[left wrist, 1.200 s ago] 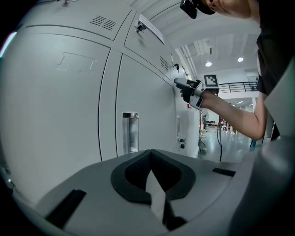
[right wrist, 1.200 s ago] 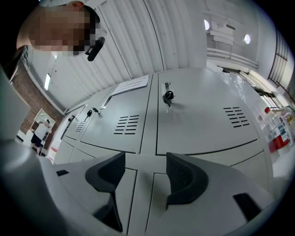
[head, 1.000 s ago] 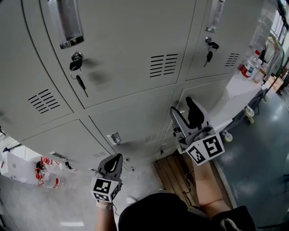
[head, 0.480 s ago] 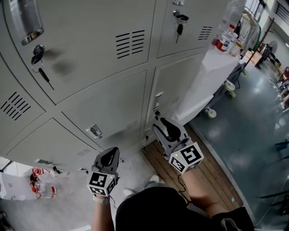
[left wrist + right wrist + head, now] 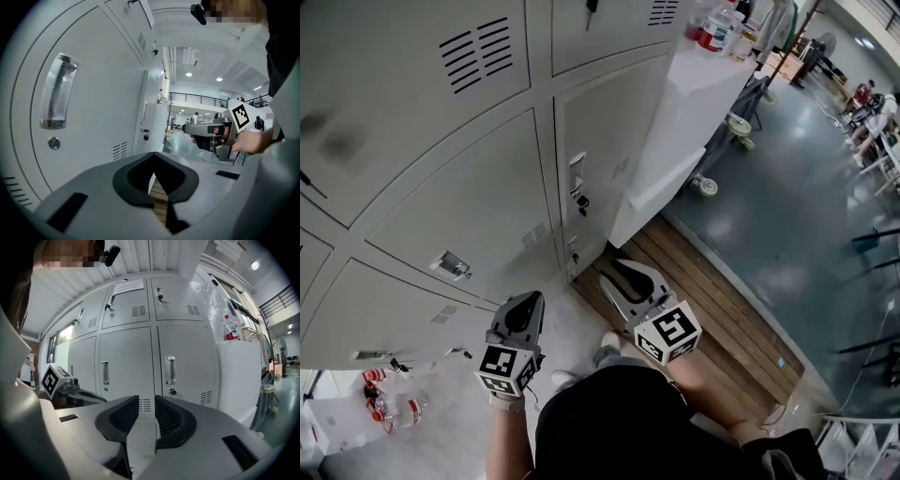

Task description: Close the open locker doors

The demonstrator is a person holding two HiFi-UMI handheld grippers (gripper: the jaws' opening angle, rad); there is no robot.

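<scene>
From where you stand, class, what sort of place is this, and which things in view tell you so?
Probably a locker area at the edge of a workshop or lab hall: a wall of grey metal lockers with handles and vents, a white cart on wheels carrying bottles, and a smooth grey floor.

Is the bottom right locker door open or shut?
Shut: the door sits flush with the next door; no gap shows at its edges.

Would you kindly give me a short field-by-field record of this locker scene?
locker doors: all in view look closed
left gripper: shut, empty
right gripper: jaws closing, nothing between them
floor: wooden platform at the lockers' foot
beside lockers: white wheeled cart with bottles
</scene>
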